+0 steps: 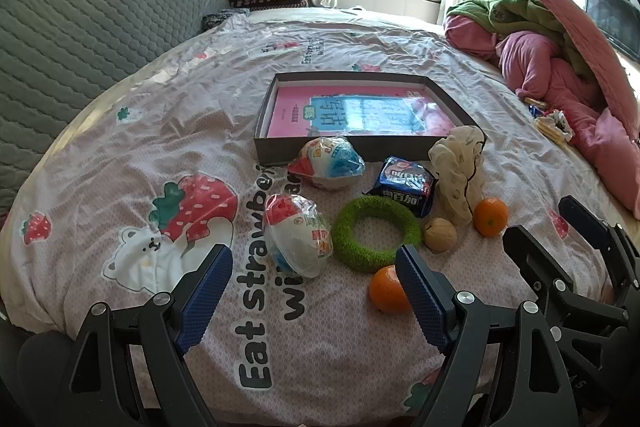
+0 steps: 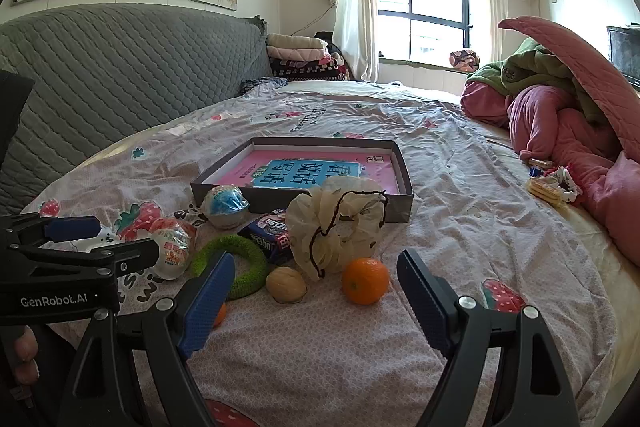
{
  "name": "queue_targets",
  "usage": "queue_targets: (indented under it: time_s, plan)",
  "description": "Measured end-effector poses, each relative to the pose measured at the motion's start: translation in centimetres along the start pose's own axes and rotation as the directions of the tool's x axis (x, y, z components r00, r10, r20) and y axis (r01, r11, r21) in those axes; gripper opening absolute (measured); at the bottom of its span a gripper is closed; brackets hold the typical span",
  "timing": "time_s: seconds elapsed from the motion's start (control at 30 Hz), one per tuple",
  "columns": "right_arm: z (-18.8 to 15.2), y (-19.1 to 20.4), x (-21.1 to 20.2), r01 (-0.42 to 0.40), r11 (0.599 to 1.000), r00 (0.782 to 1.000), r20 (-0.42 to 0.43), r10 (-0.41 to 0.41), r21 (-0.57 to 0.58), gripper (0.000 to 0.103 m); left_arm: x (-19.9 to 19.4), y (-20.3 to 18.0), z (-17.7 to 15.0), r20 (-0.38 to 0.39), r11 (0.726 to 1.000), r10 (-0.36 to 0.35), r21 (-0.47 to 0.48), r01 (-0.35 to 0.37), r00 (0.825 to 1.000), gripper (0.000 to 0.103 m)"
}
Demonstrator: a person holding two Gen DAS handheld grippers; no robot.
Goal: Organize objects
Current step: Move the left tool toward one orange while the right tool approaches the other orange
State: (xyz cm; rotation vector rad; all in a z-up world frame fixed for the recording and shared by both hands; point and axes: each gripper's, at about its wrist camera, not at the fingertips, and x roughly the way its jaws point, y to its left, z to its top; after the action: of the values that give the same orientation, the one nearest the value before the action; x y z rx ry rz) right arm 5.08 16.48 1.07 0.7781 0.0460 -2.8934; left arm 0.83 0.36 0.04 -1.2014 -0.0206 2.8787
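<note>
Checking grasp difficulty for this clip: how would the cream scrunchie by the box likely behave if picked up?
The cream scrunchie is bunched, gathered fabric, so it probably squashes between the fingers and hangs floppy. It looks light for its bulk. It seems to lean on the grey box, so a push would likely make it slump or drag, not roll.

We look low across the bed (image 1: 160, 131) from its near edge, both views facing the window (image 2: 424, 7); both share the box (image 1: 276, 147), centre frame, and the clutter before it.
</note>
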Motion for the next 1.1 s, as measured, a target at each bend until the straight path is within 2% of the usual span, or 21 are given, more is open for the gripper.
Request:
queue_targets:
  time_s: [0.37,0.5,0.83,1.1]
  plan:
    - [-0.2,-0.2,-0.1,0.004,1.0,1.0,-0.011,-0.004,0.0,0.083,0.3,0.2,-0.3,-0.017,1.0,-0.011,-0.006,0.011,1.0,0.084]
    - [-0.2,-0.3,-0.1,0.009,1.0,1.0,-0.015,-0.009,-0.002,0.083,0.8,0.3,-0.5,-0.043,0.999,-0.04,-0.013,0.04,0.998,0.084]
    - [-0.7,-0.9,0.8,0.014,1.0,0.997,-0.077,-0.013,0.01,0.083,2.0,-1.0,-1.7,-0.107,0.995,-0.098,0.024,0.101,0.989,0.084]
    - [-1.1,-1.8,1.3,0.03,0.999,0.992,-0.124,-0.028,0.019,0.083,2.8,-1.3,-2.2,-0.145,0.991,-0.13,0.015,0.133,0.981,0.084]
